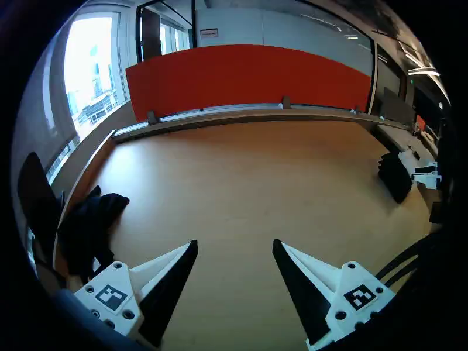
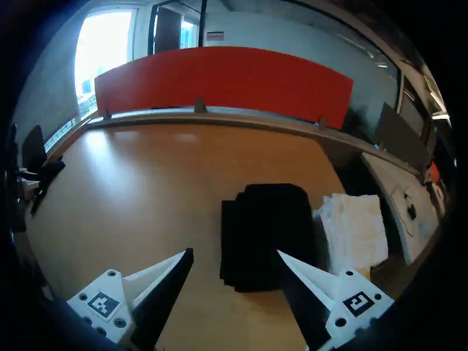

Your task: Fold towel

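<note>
Both views look low across the counter toward the shared red divider in the upper frame. The right gripper view sits close above the black towel stack.

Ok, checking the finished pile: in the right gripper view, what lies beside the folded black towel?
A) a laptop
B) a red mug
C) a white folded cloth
C: a white folded cloth lies just right of the folded black towel on the wooden table.

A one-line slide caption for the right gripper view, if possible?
Open right gripper facing a folded black towel, white folded towels beside it on the wooden desk.
</note>
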Motion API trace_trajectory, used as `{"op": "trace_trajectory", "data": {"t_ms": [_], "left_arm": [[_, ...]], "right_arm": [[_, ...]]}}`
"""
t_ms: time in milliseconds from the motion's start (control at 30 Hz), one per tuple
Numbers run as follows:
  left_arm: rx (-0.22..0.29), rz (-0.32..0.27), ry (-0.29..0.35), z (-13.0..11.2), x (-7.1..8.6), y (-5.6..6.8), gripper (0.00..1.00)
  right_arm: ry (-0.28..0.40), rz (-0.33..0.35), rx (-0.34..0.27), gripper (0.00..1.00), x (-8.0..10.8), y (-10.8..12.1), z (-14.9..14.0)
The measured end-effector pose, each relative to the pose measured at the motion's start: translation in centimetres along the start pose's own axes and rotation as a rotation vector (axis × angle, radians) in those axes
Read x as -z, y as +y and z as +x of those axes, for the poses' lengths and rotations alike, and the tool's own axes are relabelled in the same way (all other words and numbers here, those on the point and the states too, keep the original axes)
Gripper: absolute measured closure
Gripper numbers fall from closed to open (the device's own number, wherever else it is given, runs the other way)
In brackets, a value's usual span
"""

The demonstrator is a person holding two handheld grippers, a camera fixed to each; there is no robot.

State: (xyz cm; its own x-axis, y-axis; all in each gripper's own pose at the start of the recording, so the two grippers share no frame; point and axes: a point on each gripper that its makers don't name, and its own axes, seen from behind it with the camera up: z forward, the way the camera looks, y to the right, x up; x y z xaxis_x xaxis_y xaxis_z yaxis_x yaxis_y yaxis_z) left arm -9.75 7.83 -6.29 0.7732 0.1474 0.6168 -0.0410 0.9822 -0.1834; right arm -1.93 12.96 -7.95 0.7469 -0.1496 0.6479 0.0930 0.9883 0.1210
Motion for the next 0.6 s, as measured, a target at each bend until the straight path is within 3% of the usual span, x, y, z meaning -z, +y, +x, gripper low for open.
{"op": "trace_trajectory", "data": {"t_ms": [400,600], "left_arm": [[0.003,0.008,0.042,1.7,0.5,-0.6,0.05],[0.011,0.011,0.071,2.7,0.7,-0.9,0.05]], "right_arm": [[0.220,-0.060,-0.083,0.00,1.6,0.1,4.9],[0.278,-0.071,-0.121,0.00,2.0,0.1,6.5]]}}
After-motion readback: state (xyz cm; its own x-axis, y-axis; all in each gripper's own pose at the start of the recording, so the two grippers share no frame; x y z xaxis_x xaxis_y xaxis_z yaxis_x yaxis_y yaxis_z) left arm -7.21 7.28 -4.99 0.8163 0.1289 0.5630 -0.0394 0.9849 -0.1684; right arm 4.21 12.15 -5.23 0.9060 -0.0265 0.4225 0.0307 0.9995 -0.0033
